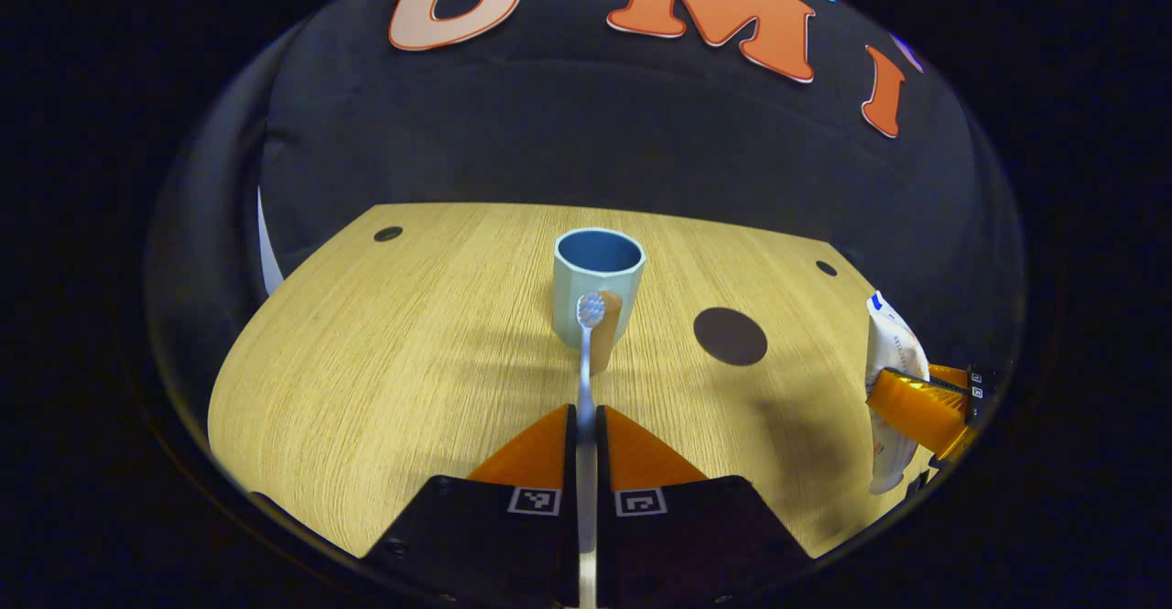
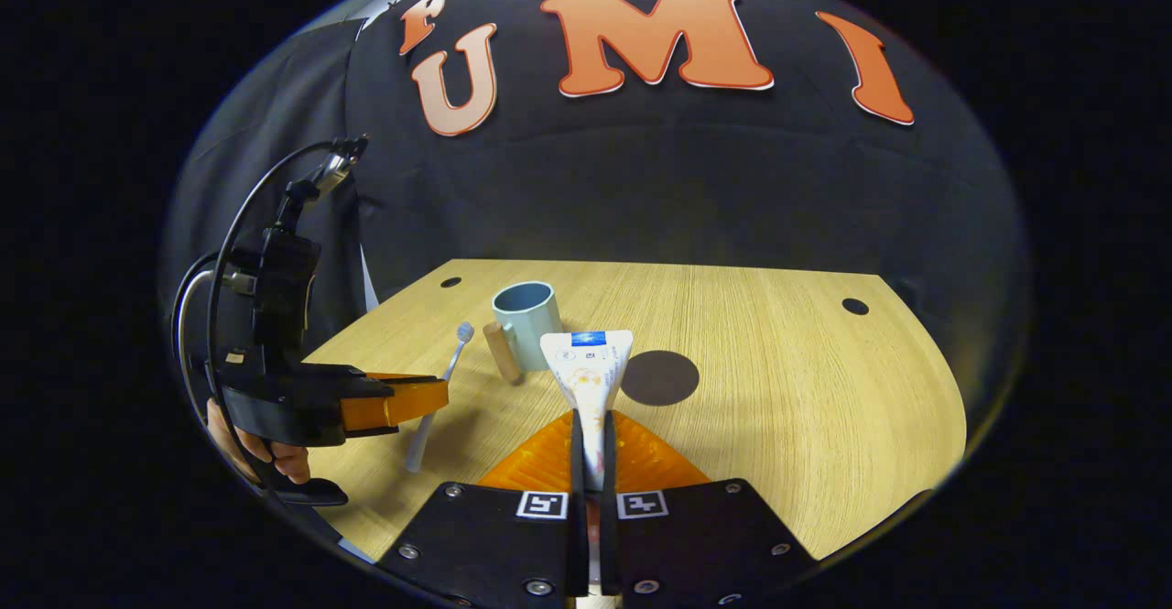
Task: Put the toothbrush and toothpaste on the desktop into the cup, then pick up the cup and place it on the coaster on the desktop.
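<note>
My left gripper (image 1: 586,412) is shut on the white toothbrush (image 1: 586,353), whose bristled head points at the pale blue cup (image 1: 599,281) just ahead. The cup stands upright on the wooden desktop (image 1: 385,343), with its wooden handle facing me. My right gripper (image 2: 591,421) is shut on the white toothpaste tube (image 2: 588,366), held above the desktop with its flat crimped end forward. The dark round coaster (image 2: 659,377) lies just right of the cup. In the right gripper view the left gripper (image 2: 430,398) holds the toothbrush (image 2: 439,394) left of the cup (image 2: 526,320).
Small dark holes (image 1: 388,233) sit near the desktop's far corners. The black booth wall rises right behind the desktop's far edge. A hand (image 2: 261,453) grips the left gripper's handle, with cables looping above it.
</note>
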`<state>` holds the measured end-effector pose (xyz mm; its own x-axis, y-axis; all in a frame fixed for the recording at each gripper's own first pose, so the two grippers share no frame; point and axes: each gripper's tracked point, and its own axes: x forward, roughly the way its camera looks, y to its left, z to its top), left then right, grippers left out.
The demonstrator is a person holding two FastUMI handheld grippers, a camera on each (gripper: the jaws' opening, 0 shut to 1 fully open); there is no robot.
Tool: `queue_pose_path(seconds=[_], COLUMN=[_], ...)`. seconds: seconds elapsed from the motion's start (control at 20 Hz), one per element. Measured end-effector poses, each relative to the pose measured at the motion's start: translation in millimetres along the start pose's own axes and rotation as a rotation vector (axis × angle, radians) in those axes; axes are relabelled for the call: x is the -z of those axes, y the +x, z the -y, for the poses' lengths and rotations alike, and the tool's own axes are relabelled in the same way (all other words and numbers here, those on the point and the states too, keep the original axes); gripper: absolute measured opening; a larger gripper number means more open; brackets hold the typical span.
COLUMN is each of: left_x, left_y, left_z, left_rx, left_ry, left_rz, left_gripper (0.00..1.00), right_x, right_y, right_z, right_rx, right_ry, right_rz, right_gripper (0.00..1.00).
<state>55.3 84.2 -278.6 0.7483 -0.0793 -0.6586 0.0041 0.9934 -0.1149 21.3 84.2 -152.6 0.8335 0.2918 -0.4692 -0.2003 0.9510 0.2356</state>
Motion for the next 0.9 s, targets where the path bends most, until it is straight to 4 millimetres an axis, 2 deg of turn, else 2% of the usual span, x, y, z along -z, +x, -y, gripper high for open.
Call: queue_pose_path(seconds=[0.3,0.4,0.45,0.6,0.8,0.9], left_x=[-50,-79,-90,-122,-160,-171], left_y=[7,5,7,18,37,45], left_z=[-25,-24,-14,-16,-15,-12], left_rx=[0.004,0.021,0.051,0.046,0.059,0.057], left_ry=[-0.041,-0.056,-0.059,-0.029,-0.041,-0.037], left_rz=[0.237,0.288,0.316,0.401,0.466,0.503], left_gripper=[0.07,0.07,0.07,0.07,0.07,0.07], right_x=[-30,-40,-42,-60,-77,-86], right_y=[-6,-5,-7,-2,3,6], right_z=[7,11,12,17,24,31], right_rx=[-0.001,0.006,0.012,0.022,0.019,0.025], right_ry=[0.009,-0.008,-0.016,-0.034,-0.016,-0.015], right_rz=[0.109,0.141,0.155,0.196,0.228,0.248], right_gripper=[0.05,0.05,0.05,0.05,0.05,0.05])
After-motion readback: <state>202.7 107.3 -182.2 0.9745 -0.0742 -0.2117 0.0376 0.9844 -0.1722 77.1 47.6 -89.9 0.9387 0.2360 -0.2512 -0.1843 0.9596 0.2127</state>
